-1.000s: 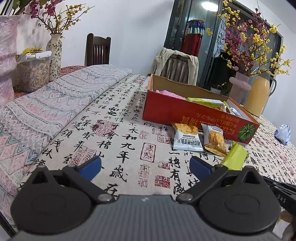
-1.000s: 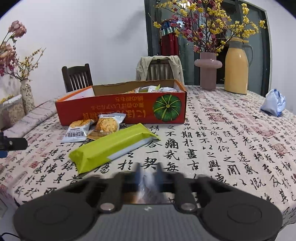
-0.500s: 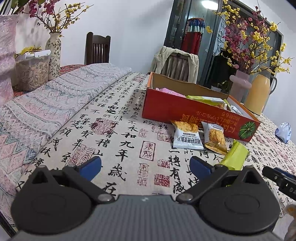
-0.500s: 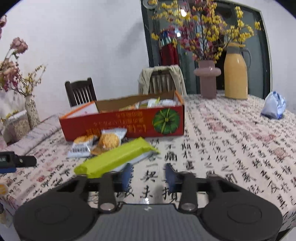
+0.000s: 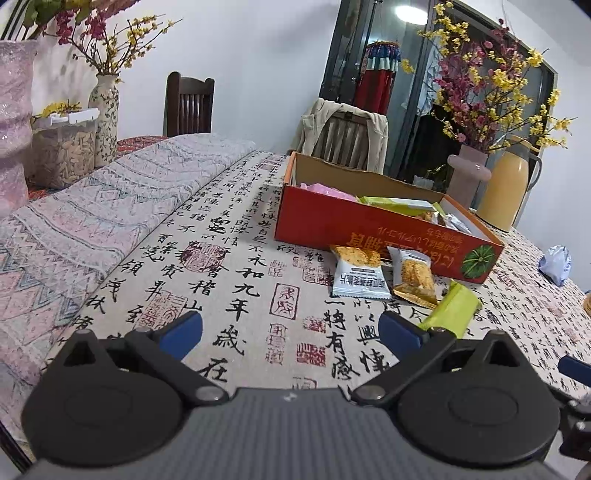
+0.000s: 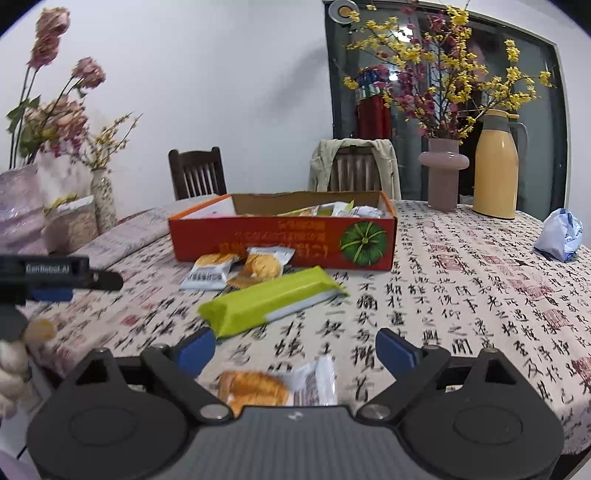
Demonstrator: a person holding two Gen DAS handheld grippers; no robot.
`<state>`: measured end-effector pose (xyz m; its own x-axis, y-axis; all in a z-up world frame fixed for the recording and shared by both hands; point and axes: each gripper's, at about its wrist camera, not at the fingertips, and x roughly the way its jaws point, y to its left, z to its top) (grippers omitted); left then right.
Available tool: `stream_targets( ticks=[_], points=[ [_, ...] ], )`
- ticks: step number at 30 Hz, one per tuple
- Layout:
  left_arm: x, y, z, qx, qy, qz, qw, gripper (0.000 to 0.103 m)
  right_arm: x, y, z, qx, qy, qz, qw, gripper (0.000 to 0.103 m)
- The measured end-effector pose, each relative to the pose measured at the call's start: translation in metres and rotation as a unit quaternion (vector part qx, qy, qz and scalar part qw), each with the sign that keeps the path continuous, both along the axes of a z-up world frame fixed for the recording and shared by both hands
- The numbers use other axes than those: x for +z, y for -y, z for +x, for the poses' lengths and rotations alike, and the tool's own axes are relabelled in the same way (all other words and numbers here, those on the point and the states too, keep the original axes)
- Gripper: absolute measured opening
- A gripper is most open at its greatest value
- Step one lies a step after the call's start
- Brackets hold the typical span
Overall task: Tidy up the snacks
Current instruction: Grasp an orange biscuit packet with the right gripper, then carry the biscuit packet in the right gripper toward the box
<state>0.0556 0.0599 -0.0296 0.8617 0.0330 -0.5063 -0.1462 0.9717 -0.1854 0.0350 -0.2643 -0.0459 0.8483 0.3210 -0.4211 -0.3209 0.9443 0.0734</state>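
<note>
I am looking across a table (image 6: 480,295) covered in a calligraphy-print cloth, with a white wall (image 6: 221,74) standing behind it. Two chairs are sitting at the far edge: a dark wooden chair (image 6: 197,171) and a second chair (image 6: 354,166) draped with a beige jacket. A ceiling light (image 5: 408,11) is glowing above the dark glass door (image 6: 443,110)

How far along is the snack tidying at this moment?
Partly done: several packets already lie inside the orange box. Nothing is in hand; the left gripper and right gripper are both open. Left on the tablecloth: the long green packet, two small cracker packets beside the box, and another small packet lying below the right gripper.
</note>
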Motion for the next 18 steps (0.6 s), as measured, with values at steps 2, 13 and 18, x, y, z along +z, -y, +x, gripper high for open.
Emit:
stream_targets(
  ticks=[2,13,18],
  points=[
    [0.001,0.000,-0.008,-0.003,0.000,0.004,1.0000,0.103,-0.001,0.000,-0.004,0.002,-0.005,-0.004,1.000,0.095],
    [-0.007,-0.012,-0.026,0.010,-0.018,0.002,0.9998,0.103,-0.018,-0.021,-0.002,0.024,-0.042,-0.051,0.998,0.088],
    [-0.008,-0.013,-0.025,0.009,-0.019,-0.002,0.9998,0.103,-0.021,-0.019,0.001,0.023,-0.047,-0.048,0.998,0.072]
  ],
)
